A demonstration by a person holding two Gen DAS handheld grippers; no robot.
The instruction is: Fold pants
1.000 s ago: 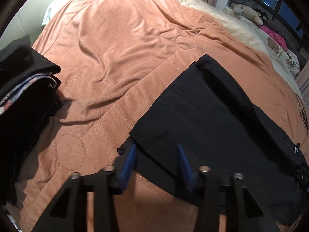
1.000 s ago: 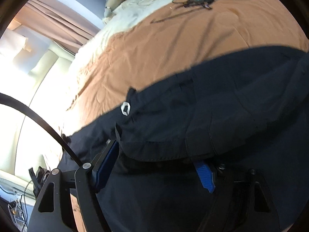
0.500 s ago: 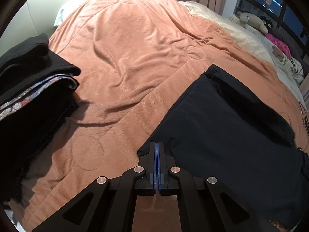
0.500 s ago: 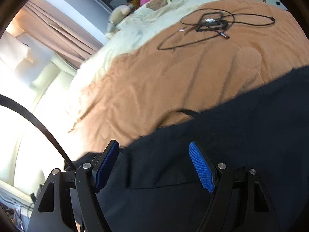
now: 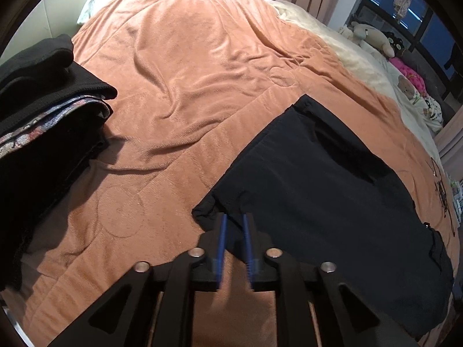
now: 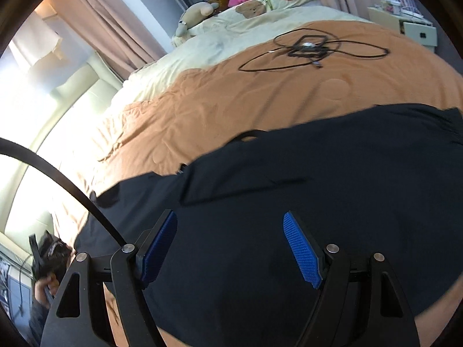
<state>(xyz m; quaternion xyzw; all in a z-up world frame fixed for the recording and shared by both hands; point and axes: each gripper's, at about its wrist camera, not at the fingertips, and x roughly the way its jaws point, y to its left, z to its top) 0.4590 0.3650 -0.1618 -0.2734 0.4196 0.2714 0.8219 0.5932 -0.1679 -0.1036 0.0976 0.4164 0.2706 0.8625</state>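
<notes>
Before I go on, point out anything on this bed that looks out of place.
A tangled black cable lies loose on the orange blanket, beyond the dark pants. It is clear of the pants, but it is the one thing there that is neither bedding nor clothing.

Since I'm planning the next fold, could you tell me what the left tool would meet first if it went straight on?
Most likely the near corner of the dark pants, lying just ahead of the left tool; depth is uncertain.
</notes>
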